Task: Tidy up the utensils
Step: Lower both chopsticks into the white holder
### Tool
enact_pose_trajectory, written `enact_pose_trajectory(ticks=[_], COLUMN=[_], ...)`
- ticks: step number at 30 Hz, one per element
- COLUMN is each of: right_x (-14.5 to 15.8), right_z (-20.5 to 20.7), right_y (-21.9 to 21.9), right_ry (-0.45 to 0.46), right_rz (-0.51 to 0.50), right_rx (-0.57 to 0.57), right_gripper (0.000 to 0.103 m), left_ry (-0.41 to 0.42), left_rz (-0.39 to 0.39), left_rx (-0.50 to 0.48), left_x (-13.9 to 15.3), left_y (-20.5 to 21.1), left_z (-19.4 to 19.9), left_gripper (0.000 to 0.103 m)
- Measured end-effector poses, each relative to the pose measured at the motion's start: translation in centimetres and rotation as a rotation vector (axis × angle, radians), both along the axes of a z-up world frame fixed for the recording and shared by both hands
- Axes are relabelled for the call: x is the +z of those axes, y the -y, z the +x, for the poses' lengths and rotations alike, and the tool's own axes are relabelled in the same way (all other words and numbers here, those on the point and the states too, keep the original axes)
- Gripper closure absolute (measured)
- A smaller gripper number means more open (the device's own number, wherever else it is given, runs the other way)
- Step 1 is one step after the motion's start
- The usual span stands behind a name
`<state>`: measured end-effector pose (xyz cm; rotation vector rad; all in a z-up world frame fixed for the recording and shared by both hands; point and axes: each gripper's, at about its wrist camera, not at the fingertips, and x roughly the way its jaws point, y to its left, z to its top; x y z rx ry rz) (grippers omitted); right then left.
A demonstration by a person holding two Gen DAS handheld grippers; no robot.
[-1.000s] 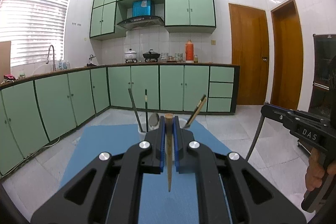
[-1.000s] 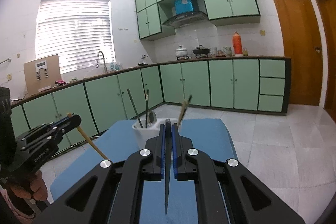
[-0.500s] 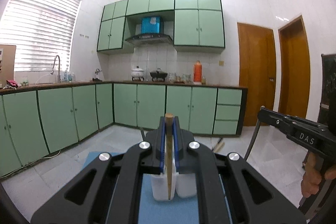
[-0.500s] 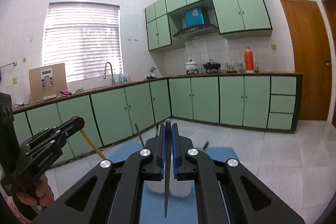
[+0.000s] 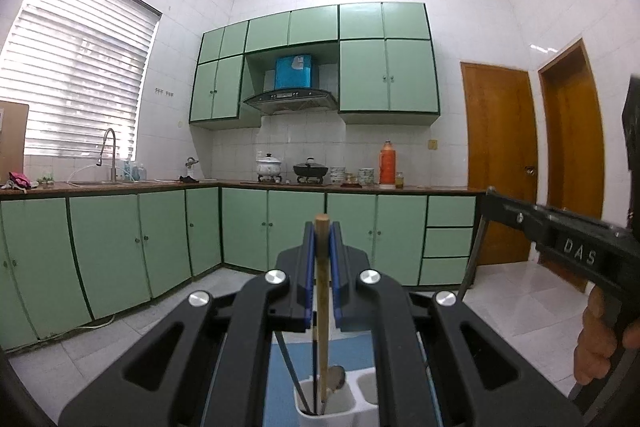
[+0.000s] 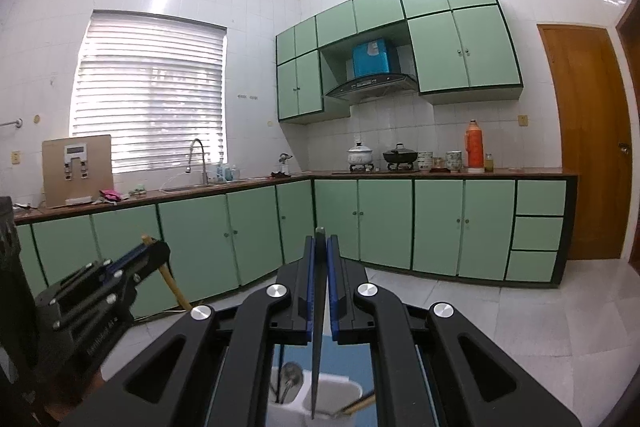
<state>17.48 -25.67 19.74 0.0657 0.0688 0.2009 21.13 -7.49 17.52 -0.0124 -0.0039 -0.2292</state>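
My left gripper (image 5: 321,227) is shut on a wooden chopstick (image 5: 321,307) held upright, its lower end over the left compartment of the white utensil holder (image 5: 338,405), which holds a spoon (image 5: 335,377) and dark sticks. My right gripper (image 6: 319,239) is shut on a dark chopstick (image 6: 317,327) held upright, its tip over the holder (image 6: 320,403), near the right compartment. A spoon (image 6: 289,381) sits in the holder's left compartment and a wooden-handled utensil (image 6: 356,405) in the right. The left gripper also shows in the right wrist view (image 6: 154,251); the right gripper shows in the left wrist view (image 5: 490,197).
The holder stands on a blue mat (image 5: 280,367) on the table. Green kitchen cabinets (image 5: 280,227) and a counter with pots (image 5: 308,171) lie beyond. Wooden doors (image 5: 500,163) are on the right. A tiled floor (image 6: 480,299) surrounds the table.
Both grippers have moved forward over the holder, and the views have tilted up, so the holder has slid to the bottom of both views. Both chopsticks stay gripped.
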Motion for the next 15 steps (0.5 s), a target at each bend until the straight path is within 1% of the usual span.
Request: enact_pose_trajectory(ticks=[5, 9, 15], right_x=[-1.5, -3.3, -5.4], right_z=[4.0, 6.5, 8.3], right_y=[-0.2, -0.2, -0.6], right_ry=[-0.045, -0.087, -0.125], right_rz=[0.006, 0.014, 0.013], right_rx=[-0.009, -0.017, -0.023], right_gripper=[0.097, 0.097, 0.097], left_ry=[-0.044, -0.086, -0.154], left_rz=[0.010, 0.013, 0.014], left_rx=[0.005, 0.006, -0.001], left_x=[-1.6, -2.8, -5.2], left_y=[0.5, 0.3, -0.5], left_z=[3.6, 6.0, 8.7], left_gripper=[0.097, 0.097, 0.097])
